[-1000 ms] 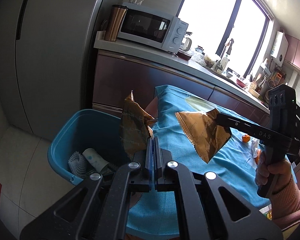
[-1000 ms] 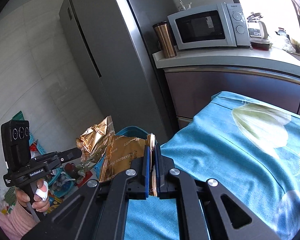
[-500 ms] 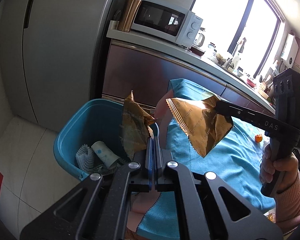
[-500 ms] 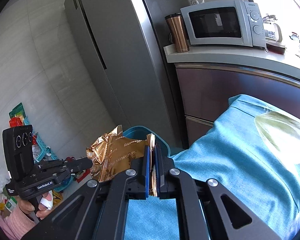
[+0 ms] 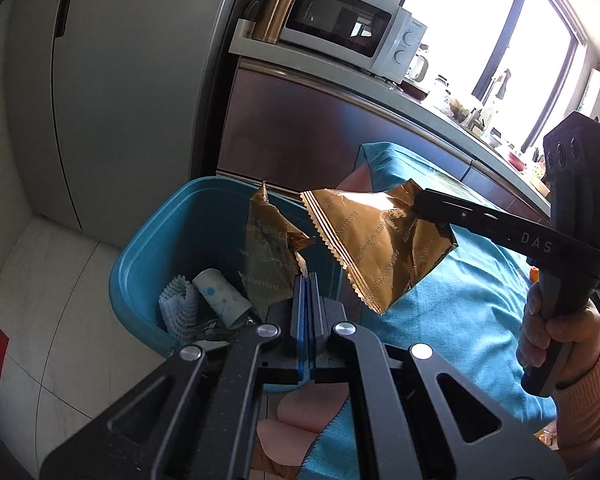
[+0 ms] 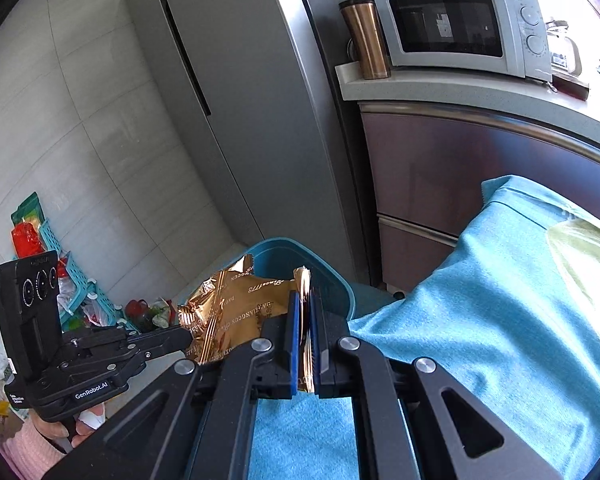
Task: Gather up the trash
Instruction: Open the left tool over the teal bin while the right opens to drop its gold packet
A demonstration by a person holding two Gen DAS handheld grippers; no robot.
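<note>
Teal bin [image 5: 160, 248] beside fridge [image 5: 140, 80]

Daylit kitchen, strong fisheye bend

Sun through the window [image 5: 480, 20] blew out to white; foil wrappers [image 5: 380, 240] glinted, the fridge [image 6: 228, 100] bowed, frame corners went black, and the table's underside sat shadowed.

Our two tools are matte black. The left hand-held gripper [image 5: 307, 280] has blue pads on its fingers [image 5: 299, 312], angular linkage arms with triangular cut-outs and round silver screws. In the right wrist view its side reads "GenRobot.AI", under an upright block with three round lenses. The right hand-held gripper [image 6: 304, 300] reads "DAS" along its arm. We wear pink knitted sleeves [image 5: 588, 404] with ribbed cuffs.
</note>
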